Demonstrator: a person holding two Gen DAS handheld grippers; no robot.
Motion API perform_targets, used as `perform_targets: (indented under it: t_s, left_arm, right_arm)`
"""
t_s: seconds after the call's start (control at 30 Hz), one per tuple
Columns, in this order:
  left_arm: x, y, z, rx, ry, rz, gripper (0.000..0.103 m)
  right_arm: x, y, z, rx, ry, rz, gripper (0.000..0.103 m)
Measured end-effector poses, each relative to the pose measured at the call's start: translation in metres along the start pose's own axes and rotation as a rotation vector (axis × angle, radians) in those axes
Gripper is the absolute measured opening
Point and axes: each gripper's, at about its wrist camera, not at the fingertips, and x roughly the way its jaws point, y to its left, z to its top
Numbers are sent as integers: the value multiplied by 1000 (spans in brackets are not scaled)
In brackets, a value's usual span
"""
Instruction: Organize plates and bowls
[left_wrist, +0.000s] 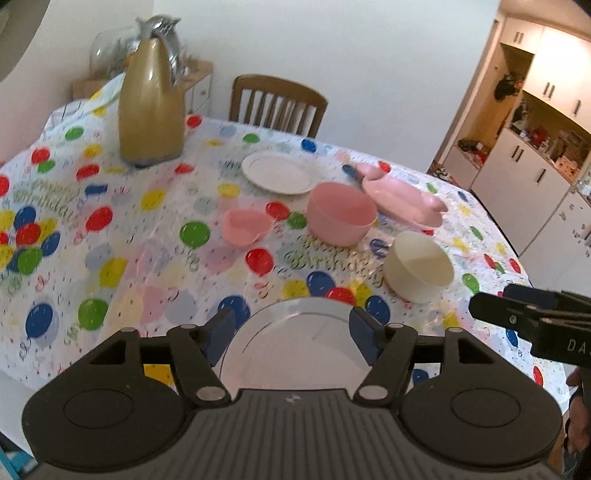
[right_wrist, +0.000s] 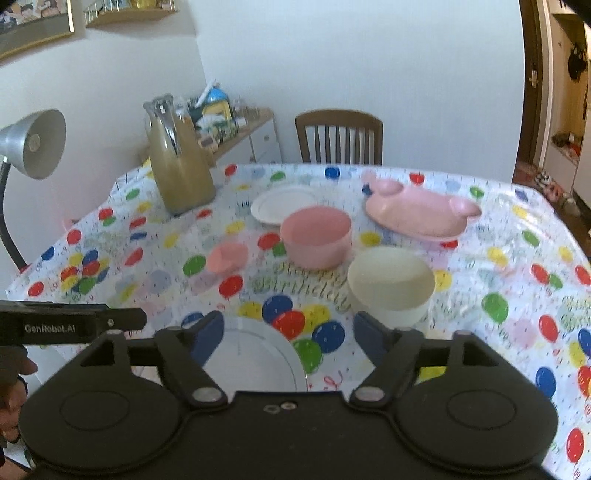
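Left wrist view, bottom centre: left gripper (left_wrist: 291, 334) with jaws spread wide, grasping nothing, above the near white plate (left_wrist: 291, 339).
Right edge: right gripper (left_wrist: 524, 317) poking in sideways; jaw state not readable here.
Centre right: cream bowl (left_wrist: 419, 267) on the balloon tablecloth (left_wrist: 110, 236), apart from the large pink bowl (left_wrist: 340, 214).
Centre: small pink bowl (left_wrist: 245, 229), left of the large one.
Upper centre: far white plate (left_wrist: 279, 171); pink eared plate (left_wrist: 402, 197) just beyond the large pink bowl.
Upper left: gold jug (left_wrist: 151, 110); wooden chair (left_wrist: 277, 105) behind the table.

Right wrist view, bottom centre: right gripper (right_wrist: 290, 334) released, jaws wide, nothing between them.
Lower left: near white plate (right_wrist: 255, 356), partly under the left finger.
Centre right: cream bowl (right_wrist: 389, 284) just ahead of the right finger.
Centre: large pink bowl (right_wrist: 316, 236), small pink bowl (right_wrist: 227, 258), far white plate (right_wrist: 277, 205), pink eared plate (right_wrist: 421, 208).
Left edge: left gripper (right_wrist: 74, 325), lamp (right_wrist: 35, 142).
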Motion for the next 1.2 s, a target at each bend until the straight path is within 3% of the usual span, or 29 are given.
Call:
perform_targets:
  t_s: [0.37, 0.53, 1.0, 1.2]
  left_arm:
    - [-7, -17, 12, 52, -70, -19, 81]
    - [9, -23, 22, 55, -74, -6, 82]
    - [69, -33, 88, 56, -92, 91, 82]
    - [96, -31, 114, 44, -87, 135, 82]
  right_arm:
    - [-12, 2, 12, -42, -95, -6, 103]
    - [-9, -3, 21, -70, -144, -7, 103]
    - [48, -46, 88, -67, -124, -19, 103]
    - [87, -62, 116, -80, -49, 19, 103]
